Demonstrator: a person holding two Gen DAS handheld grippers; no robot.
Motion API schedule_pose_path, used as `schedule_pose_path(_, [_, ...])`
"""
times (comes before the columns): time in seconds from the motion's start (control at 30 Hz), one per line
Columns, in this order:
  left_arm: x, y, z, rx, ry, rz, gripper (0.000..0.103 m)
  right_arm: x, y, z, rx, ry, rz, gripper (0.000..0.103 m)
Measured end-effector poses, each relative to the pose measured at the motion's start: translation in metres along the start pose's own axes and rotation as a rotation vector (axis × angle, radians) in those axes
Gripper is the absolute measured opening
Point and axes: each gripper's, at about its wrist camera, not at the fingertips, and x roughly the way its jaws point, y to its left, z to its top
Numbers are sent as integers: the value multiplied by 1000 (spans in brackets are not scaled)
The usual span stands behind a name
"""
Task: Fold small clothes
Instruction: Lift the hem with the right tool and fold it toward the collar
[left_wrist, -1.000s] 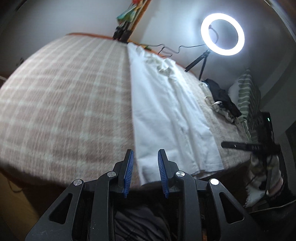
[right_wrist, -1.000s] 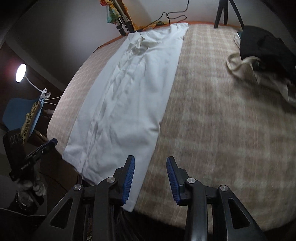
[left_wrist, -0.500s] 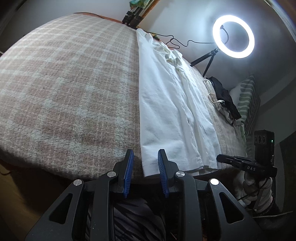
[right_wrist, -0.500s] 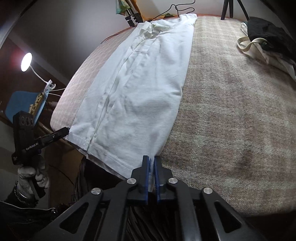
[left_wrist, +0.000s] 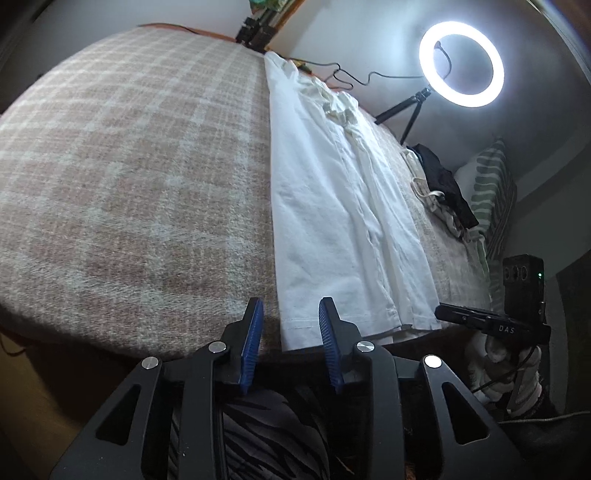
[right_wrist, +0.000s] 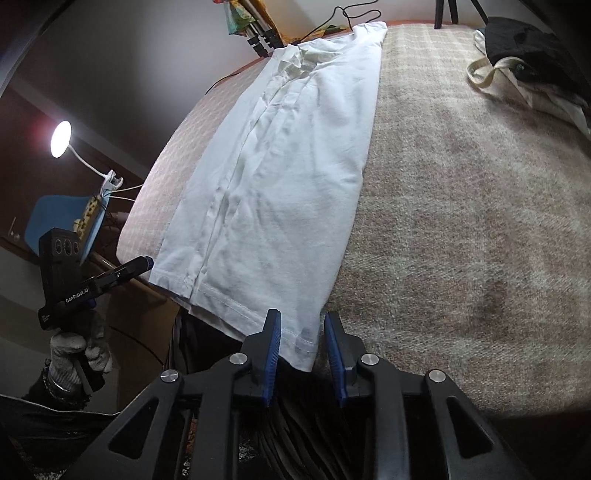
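Folded white shirt (left_wrist: 332, 206) lying lengthwise on plaid blanket (left_wrist: 129, 166). Left gripper (left_wrist: 290, 325) parted, near hem corner between its fingers, unpinched. Right gripper (right_wrist: 301, 338) just reopened, opposite hem corner between its fingers, loose. Likely step: taking the hem. Next: pinching both corners, then lifting away toward collar.

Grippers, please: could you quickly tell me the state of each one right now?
Left gripper: open, straddling the near hem corner of the white shirt, not pinching it.
Right gripper: open, jaws just reopened; the shirt's other hem corner lies between them, unclamped.
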Motion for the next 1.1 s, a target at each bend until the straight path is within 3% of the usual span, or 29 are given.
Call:
schedule_pose_path(0.2, [11, 1, 3, -21, 23, -57, 25, 3, 0, -1, 7, -10, 34, 25])
schedule_pose_path(0.27, [15, 2, 3, -23, 31, -63, 11, 4, 0, -1, 7, -13, 41, 22])
schedule_pose_path(0.37, [15, 2, 1, -18, 32, -66, 5, 4, -1, -2, -3, -17, 41, 14])
schedule_pose_path(0.47, [15, 1, 1, -17, 29, -74, 4, 3, -7, -3, 27, -20, 63, 2])
schedule_pose_path(0.77, [5, 2, 8, -63, 23, -147, 4, -2, -23, 0, 159, -41, 196, 1])
schedule_pose_path(1.1, [-5, -11, 37, -25, -35, -182, 3, -25, -25, 21, 189, -111, 260, 1])
